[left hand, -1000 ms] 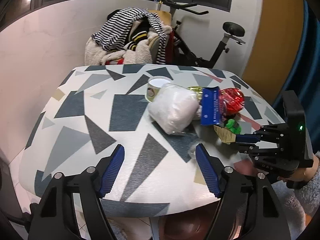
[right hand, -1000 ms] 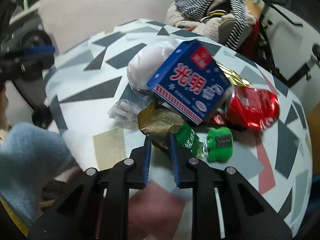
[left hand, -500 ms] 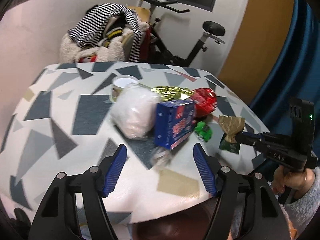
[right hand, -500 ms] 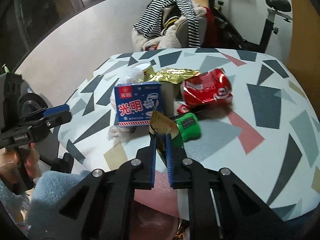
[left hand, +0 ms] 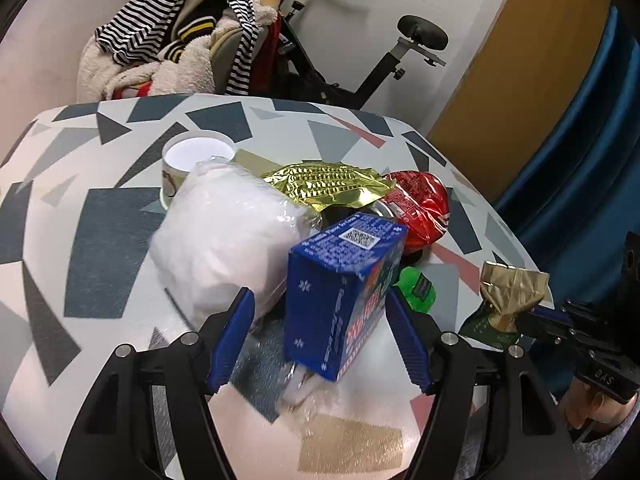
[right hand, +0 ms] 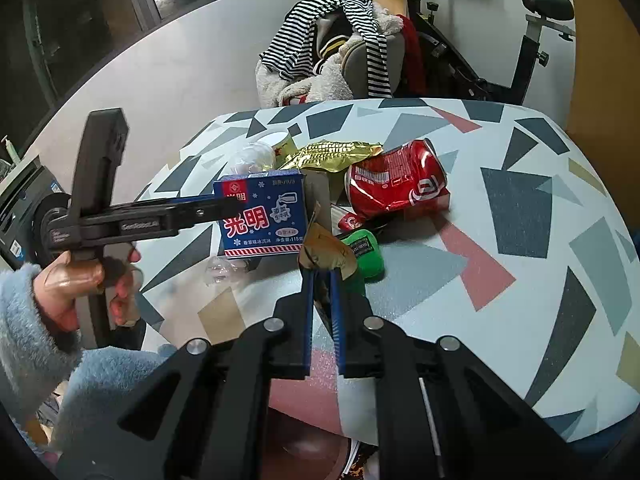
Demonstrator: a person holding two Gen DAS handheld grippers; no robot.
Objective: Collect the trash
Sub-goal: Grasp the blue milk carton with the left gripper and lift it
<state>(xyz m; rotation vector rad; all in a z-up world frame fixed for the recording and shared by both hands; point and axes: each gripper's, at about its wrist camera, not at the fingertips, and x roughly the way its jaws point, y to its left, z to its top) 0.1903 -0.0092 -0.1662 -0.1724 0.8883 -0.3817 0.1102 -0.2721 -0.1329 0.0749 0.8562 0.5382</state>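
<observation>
Trash lies in a heap on the patterned table (left hand: 100,240): a blue carton (left hand: 340,288) (right hand: 262,212), a white plastic bag (left hand: 228,240), a paper cup (left hand: 192,156), a gold foil bag (left hand: 328,184), a crushed red can (right hand: 396,184) and a small green piece (right hand: 366,254). My left gripper (left hand: 318,296) is open and straddles the blue carton, with a gap showing at the left pad. To its right, my right gripper (right hand: 322,274) (left hand: 532,316) is shut on a crumpled gold-and-green wrapper (right hand: 326,250) (left hand: 508,292), held just above the table's near edge.
A crumpled clear film (left hand: 304,392) lies in front of the carton. Behind the table stand a chair piled with clothes (left hand: 176,40) and an exercise bike (left hand: 400,52). A blue curtain (left hand: 580,160) hangs at the right. Something brown-red (right hand: 312,452) shows below the table's near edge.
My left gripper has moved forward and down onto the heap, so the blue carton now sits between its fingers. The right gripper closed on the wrapper, lifted it off the table and rolled upright.
</observation>
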